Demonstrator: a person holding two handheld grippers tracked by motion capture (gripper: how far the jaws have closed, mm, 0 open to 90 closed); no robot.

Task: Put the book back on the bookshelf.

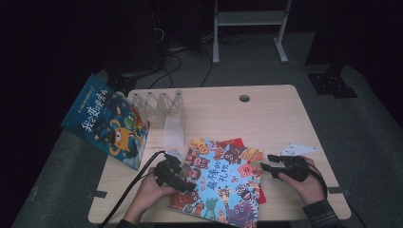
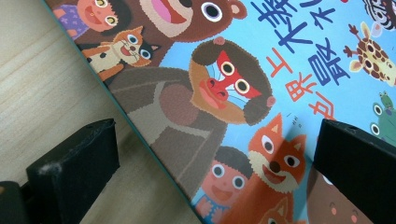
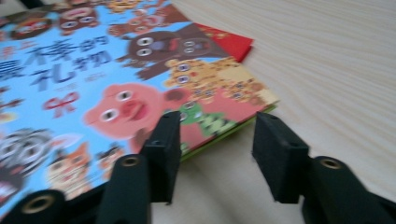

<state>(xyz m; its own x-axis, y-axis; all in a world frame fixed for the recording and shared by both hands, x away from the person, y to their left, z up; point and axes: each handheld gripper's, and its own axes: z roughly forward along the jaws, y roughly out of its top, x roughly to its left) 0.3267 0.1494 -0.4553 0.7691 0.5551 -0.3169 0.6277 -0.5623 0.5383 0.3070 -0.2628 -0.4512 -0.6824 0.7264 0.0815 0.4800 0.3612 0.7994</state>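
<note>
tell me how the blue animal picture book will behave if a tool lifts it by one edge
The blue animal picture book looks thin and flat, so it probably sags. Its glossy cover may slip. Likely light, it lies flat on the table.

1. The red book (image 1: 236,142) lies mostly hidden under the animal picture book (image 1: 223,178); just a corner and edge strip peek out.
2. The animal picture book's near corner is cut off by the high view's bottom edge.
3. The right gripper view blurs the cover's (image 3: 93,93) left side.
</note>
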